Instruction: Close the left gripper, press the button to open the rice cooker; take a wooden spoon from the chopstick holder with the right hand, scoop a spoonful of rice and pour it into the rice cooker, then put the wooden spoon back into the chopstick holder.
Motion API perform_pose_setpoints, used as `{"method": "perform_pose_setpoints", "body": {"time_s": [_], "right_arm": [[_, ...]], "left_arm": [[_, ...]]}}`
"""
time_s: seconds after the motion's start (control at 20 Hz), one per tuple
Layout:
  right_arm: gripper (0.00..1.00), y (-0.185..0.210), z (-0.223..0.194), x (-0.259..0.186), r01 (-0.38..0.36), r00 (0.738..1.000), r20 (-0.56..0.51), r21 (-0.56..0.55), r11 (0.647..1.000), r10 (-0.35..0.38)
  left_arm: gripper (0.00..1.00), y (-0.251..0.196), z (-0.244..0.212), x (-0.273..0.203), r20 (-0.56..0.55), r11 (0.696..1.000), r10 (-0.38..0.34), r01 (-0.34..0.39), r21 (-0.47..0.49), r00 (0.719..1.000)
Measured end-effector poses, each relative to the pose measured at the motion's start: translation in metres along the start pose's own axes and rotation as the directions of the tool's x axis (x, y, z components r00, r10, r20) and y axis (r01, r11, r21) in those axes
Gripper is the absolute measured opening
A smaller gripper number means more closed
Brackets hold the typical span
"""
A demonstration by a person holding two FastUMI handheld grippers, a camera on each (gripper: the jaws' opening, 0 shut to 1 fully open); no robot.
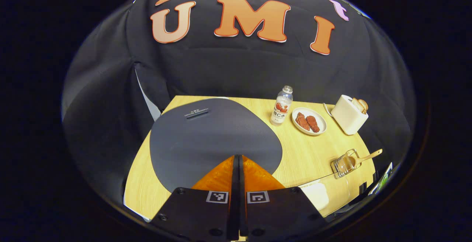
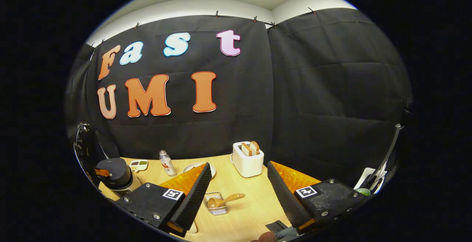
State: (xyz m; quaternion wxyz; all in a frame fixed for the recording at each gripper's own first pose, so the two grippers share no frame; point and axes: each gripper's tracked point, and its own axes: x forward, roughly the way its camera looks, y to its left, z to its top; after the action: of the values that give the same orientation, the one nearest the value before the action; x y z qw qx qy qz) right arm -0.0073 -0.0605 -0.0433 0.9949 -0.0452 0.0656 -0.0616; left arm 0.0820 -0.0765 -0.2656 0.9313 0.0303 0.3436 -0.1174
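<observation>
The left gripper is fully closed, fingers pressed together with nothing between them, directly over the rice cooker lid (closed). The right gripper stands wide open and empty above the table. Beyond it, the wooden spoon lies in the clear chopstick holder. A toaster stands farther back.
</observation>
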Motion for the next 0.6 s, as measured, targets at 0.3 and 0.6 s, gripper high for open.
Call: {"method": "perform_pose_setpoints", "body": {"time_s": [0.3,0.6], "right_arm": [[0.95,0.000,-0.008,0.009,-0.010,1.000,0.019,0.047,0.999,0.009],[0.95,-0.002,-0.049,0.038,-0.035,0.999,0.013,0.067,0.997,0.034]], "left_arm": [[0.04,0.019,0.115,-0.100,0.347,0.995,0.097,-0.091,-0.035,0.933],[0.05,0.022,0.137,-0.143,0.452,0.992,0.124,-0.110,-0.056,0.883]]}}
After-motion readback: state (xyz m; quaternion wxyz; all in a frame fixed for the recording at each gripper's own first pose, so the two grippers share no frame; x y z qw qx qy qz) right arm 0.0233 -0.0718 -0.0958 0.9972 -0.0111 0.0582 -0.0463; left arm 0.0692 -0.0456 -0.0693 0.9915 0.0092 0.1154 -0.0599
